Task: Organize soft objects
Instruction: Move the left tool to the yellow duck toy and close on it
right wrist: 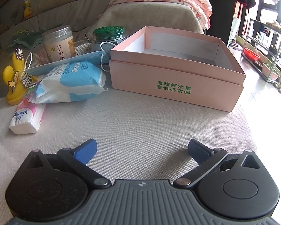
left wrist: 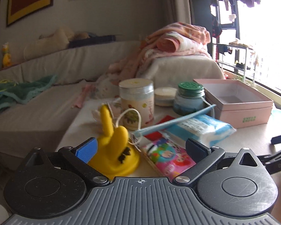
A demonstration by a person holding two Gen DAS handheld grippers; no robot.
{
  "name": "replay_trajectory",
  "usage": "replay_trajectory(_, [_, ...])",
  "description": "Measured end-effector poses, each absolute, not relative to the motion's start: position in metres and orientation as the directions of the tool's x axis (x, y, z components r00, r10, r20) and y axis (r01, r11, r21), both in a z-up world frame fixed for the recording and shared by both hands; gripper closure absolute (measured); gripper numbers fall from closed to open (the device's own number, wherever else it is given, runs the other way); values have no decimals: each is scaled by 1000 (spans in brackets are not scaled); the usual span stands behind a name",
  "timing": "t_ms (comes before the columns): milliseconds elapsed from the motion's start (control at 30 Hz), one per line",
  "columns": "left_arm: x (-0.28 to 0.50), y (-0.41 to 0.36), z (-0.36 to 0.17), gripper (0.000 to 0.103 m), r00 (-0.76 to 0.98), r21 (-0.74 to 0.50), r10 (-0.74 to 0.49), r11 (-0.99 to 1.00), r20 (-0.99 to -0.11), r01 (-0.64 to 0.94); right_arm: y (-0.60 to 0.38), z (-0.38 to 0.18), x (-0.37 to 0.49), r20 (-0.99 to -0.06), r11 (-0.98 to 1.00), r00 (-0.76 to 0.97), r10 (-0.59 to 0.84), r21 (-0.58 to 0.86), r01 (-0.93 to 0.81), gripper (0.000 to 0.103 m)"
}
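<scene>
My left gripper [left wrist: 140, 146]: fingers apart, yellow rubber toy [left wrist: 114, 150] just inside the left finger, pink tissue pack [left wrist: 168, 157] between them. My right gripper [right wrist: 142, 150]: fingers apart over bare worktop [right wrist: 140, 116]; blue wipes pack [right wrist: 71, 80] ahead-left, pink box [right wrist: 178, 82] ahead.

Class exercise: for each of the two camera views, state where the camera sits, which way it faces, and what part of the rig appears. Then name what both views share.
Left wrist: behind the open left gripper, low over the table, facing the yellow toy, the tissue packs and the sofa.
Right wrist: behind the open right gripper, facing across bare cloth to the pink box.
Shared: toy, blue pack, mask, two jars, box; no hand shows.
</scene>
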State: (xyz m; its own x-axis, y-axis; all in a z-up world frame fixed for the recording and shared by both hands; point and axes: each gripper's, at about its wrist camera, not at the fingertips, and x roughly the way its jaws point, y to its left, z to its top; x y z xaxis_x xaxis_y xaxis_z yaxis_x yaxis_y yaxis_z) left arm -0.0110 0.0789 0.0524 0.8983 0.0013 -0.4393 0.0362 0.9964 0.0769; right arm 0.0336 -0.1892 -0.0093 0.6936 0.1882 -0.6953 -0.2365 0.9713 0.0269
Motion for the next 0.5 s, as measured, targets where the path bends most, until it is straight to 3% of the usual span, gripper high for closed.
replay_trajectory(233, [28, 115, 31, 2, 844, 117, 40, 993, -535, 27, -191, -9, 30, -692, 960, 688, 219, 27, -278, 0])
replay_trajectory(433, [7, 153, 41, 5, 873, 116, 113, 991, -474, -66, -188, -9, 28, -690, 957, 688, 225, 25, -289, 0])
replay_trajectory(467, [5, 157, 42, 8, 875, 108, 106, 992, -473, -62, -188, -9, 28, -690, 957, 688, 226, 25, -288, 0])
replay_trajectory(500, [4, 161, 43, 17, 877, 78, 73, 996, -474, -41, -188, -9, 28, -690, 957, 688, 226, 25, -288, 0])
